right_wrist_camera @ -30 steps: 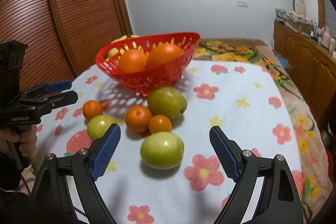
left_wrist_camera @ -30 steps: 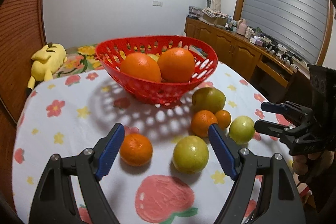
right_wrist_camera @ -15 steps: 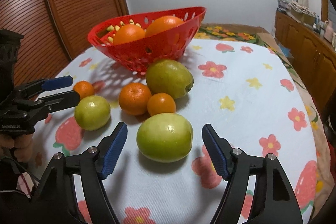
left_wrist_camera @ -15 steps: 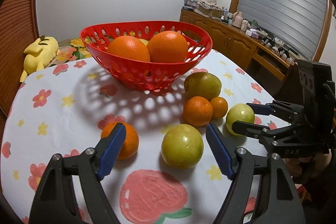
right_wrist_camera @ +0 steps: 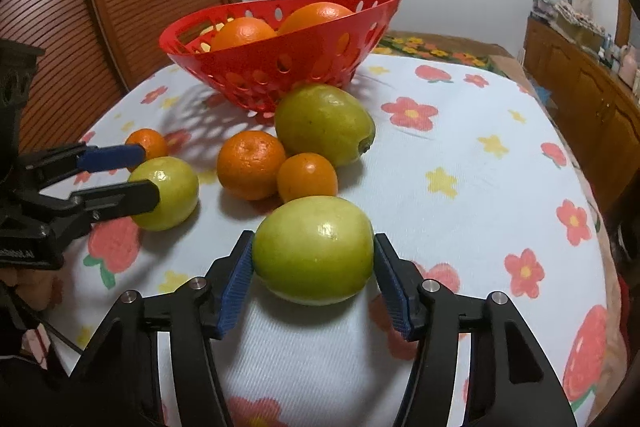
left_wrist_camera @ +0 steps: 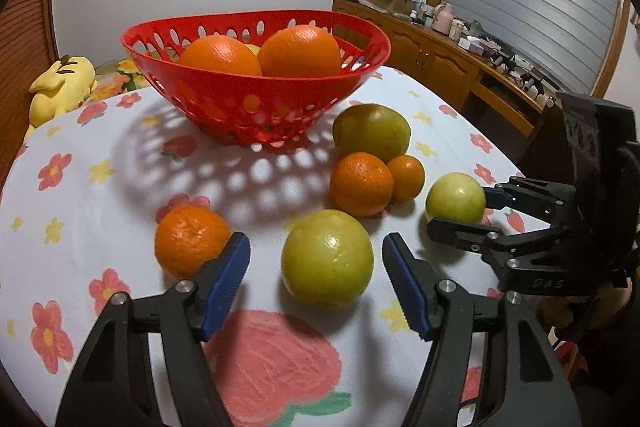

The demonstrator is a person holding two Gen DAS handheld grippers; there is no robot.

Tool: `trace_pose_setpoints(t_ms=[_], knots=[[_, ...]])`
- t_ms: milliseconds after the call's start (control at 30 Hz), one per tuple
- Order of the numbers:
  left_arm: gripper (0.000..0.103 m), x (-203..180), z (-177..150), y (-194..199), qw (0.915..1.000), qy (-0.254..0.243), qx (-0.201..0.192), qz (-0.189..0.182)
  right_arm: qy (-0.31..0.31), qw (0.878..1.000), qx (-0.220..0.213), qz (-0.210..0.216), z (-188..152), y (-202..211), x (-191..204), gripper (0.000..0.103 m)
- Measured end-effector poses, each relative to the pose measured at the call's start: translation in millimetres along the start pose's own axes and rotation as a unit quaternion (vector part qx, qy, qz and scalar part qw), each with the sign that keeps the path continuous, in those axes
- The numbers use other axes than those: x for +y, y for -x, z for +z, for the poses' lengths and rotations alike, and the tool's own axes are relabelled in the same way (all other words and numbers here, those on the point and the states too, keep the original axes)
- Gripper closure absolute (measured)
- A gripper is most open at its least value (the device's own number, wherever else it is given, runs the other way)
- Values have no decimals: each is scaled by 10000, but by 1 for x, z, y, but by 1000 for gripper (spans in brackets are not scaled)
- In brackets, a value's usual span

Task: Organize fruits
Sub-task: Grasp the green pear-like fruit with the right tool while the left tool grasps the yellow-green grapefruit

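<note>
Left wrist view: the red basket [left_wrist_camera: 256,95] sits far back on the flowered tablecloth [left_wrist_camera: 80,227] and holds 2 large oranges [left_wrist_camera: 298,51]. In front of the basket, 7 fruits lie loose, so most of the sorting is left. The left gripper [left_wrist_camera: 316,281] has just been closing; its blue pads flank a green apple [left_wrist_camera: 327,264] that lies nearer the camera than the basket, with gaps showing on both sides, so it is not clamped yet. A mandarin [left_wrist_camera: 190,241] lies left of that apple, just beside the left finger. To the right, the other tool reaches a second green apple [left_wrist_camera: 455,198].

Right wrist view: the right gripper [right_wrist_camera: 314,283] has also just been closing, and its pads meet both sides of the second green apple [right_wrist_camera: 314,249], well in front of the basket [right_wrist_camera: 280,67]. I judge this a grip just forming. Between apple and basket lie 2 mandarins and a large green pear-like fruit [right_wrist_camera: 324,125]. Both apples remain on the cloth; lifting and dropping them in comes next.
</note>
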State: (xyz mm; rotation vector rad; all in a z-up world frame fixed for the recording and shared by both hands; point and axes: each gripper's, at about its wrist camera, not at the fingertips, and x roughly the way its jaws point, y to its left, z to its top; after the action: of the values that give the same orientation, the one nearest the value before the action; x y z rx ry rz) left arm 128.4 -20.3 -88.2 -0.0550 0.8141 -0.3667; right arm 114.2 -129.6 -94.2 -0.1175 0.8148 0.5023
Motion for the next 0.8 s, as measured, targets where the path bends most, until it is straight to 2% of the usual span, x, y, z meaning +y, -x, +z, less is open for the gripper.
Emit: trace_pose_setpoints(t_ms=[467, 800], knots=[[35, 1, -1, -14, 9998, 53, 200, -24, -139, 9998, -148, 37, -9, 10, -7, 43], [40, 1, -4, -18, 9996, 79, 277, -39, -137, 9998, -136, 54, -10, 8, -7, 43]])
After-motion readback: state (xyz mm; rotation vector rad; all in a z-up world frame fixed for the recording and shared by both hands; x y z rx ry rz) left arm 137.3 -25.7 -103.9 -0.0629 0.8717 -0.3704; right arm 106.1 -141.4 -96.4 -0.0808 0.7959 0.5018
